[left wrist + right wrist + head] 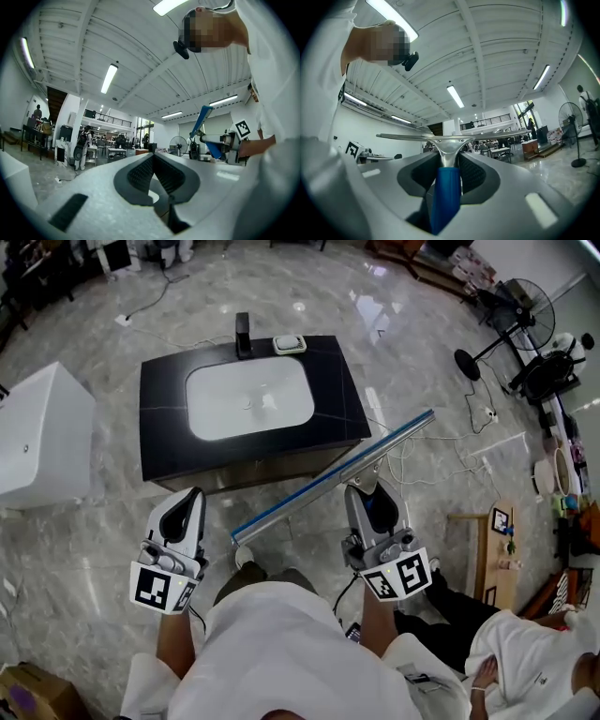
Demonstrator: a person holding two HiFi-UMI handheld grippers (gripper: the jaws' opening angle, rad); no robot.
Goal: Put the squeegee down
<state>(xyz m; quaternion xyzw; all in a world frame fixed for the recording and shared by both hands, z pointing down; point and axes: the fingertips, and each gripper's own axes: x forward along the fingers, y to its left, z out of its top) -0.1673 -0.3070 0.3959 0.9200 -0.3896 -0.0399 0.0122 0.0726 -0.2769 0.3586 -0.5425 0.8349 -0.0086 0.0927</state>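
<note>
Right tongs: I've got them clamped on the squeegee handle.
Left tongs: closed, empty.
Squeegee: blue handle, long metal blade, blue strip.

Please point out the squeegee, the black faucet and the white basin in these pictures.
Long metal squeegee with blue handle [334, 474]: head view, middle of its blade.
Black upright faucet [243, 334]: head view, its body.
White rectangular basin [281, 399]: head view, its bare bottom.
</note>
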